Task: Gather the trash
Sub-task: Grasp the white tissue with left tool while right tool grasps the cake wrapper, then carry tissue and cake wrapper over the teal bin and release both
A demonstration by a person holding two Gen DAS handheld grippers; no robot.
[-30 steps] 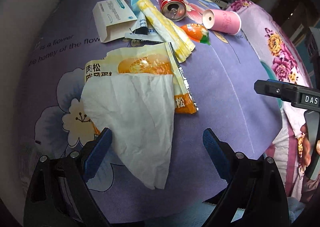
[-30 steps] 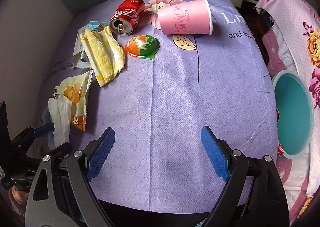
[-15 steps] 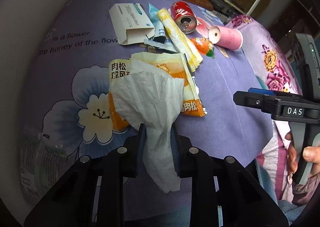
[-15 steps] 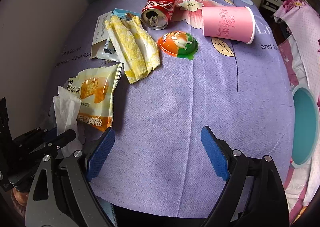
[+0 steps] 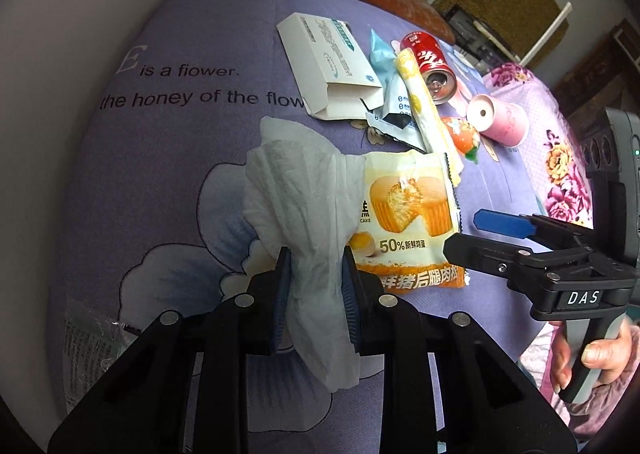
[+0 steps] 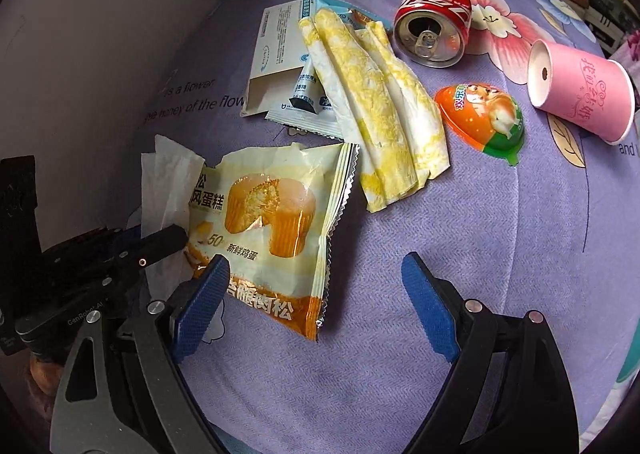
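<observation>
on the tablecloth [image 6: 400, 354] we see the tissue [image 5: 304, 214] just left of the cake wrapper [image 6: 272, 214]. behind them lie the carton [image 5: 328, 66] and folded wrappers [image 6: 372, 102], with the can [image 6: 434, 20], jelly cup [image 6: 484, 114] and paper cup [image 6: 580, 92] further right.

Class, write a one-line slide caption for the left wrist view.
Left gripper shut on a white tissue beside a cake wrapper, with the open right gripper nearby.

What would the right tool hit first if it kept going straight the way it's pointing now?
Probably the bare purple cloth, just right of the yellow-orange cake wrapper; the right tool stands open with nothing between. Depth is uncertain.
</observation>
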